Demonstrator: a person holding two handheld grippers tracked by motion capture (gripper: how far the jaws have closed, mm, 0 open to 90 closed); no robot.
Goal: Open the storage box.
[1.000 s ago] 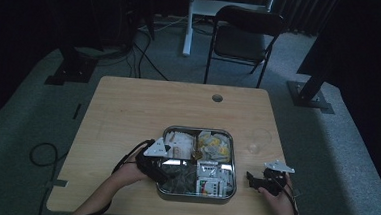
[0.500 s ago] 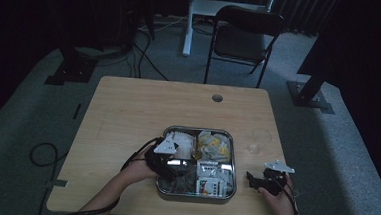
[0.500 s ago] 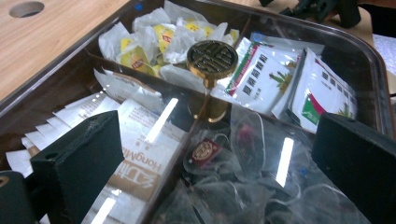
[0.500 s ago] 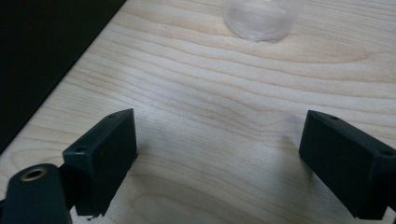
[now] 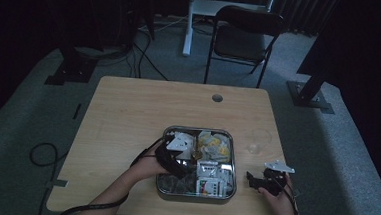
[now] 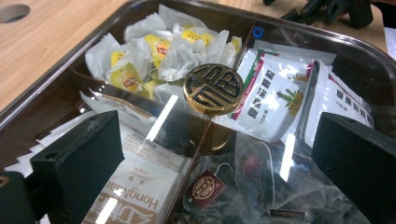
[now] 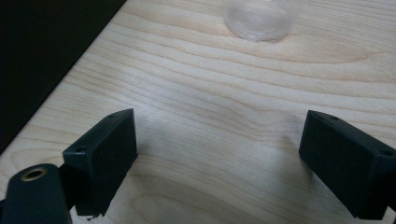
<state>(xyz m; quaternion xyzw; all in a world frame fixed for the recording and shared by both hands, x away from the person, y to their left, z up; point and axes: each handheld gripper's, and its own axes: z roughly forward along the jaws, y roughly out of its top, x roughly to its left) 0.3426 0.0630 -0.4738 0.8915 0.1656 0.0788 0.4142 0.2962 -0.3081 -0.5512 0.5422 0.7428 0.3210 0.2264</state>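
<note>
A metal tray (image 5: 223,193) with a clear lid sits at the table's near middle. Under the lid lie yellow-tagged tea bags (image 6: 154,46), white sachets (image 6: 275,88), printed packets (image 6: 140,186) and a clear pouch of dark tea (image 6: 261,186). A round gold knob (image 6: 213,88) stands at the lid's centre. My left gripper (image 5: 178,157) hovers over the tray's left half, open, its jaws set wide on either side of the knob without touching it. My right gripper (image 5: 261,179) rests right of the tray, open over bare wood (image 7: 222,140).
A clear glass cup (image 5: 259,140) stands on the table beyond the right gripper, also seen as a glass cup (image 7: 261,16) ahead of its jaws. The table has a cable hole (image 5: 217,97) at the back. A chair (image 5: 242,40) stands behind the table.
My left gripper has moved from the tray's left rim inward over the lid, toward the knob. The right gripper has stayed put.
</note>
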